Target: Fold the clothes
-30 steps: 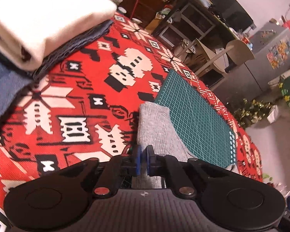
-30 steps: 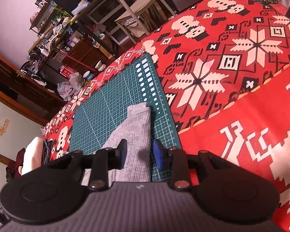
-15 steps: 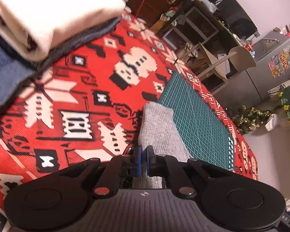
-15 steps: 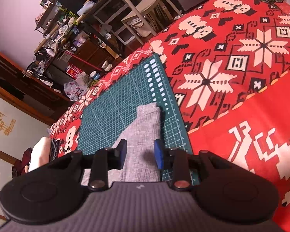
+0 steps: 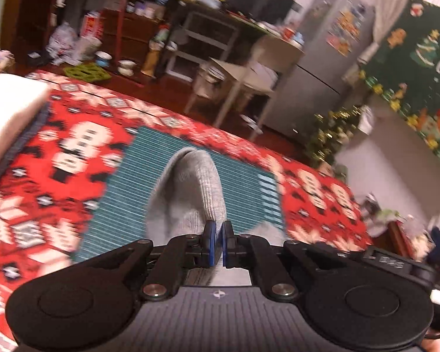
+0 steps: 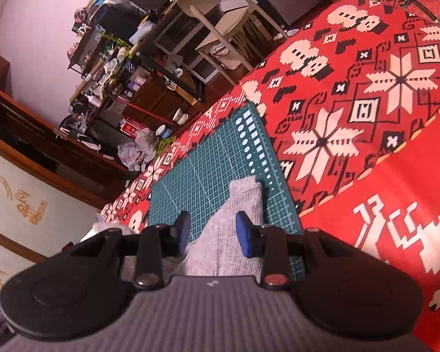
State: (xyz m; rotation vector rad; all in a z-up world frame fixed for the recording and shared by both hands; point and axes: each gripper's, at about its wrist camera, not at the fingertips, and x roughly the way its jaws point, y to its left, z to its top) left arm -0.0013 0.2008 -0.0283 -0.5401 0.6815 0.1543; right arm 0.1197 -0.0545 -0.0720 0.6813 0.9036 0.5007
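left hand-held gripper (image 5: 217,242): clamped, pitched down | right hand-held gripper (image 6: 212,234): jaws opening, pitched down

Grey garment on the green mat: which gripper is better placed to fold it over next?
Probably the left gripper: it is shut on the grey garment, lifting it above the green mat. The right gripper is opening.

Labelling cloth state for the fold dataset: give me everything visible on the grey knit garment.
The grey knit garment is light grey ribbed knit, soft and thin, a long narrow piece. It lies on the green cutting mat, near the mat's edge with the printed shapes. The left gripper is shut on one part of it, and the cloth arches up off the mat in a rounded fold. In the right wrist view its far end lies flat; the right gripper straddles it, jaws opening, pads clear of the fabric.
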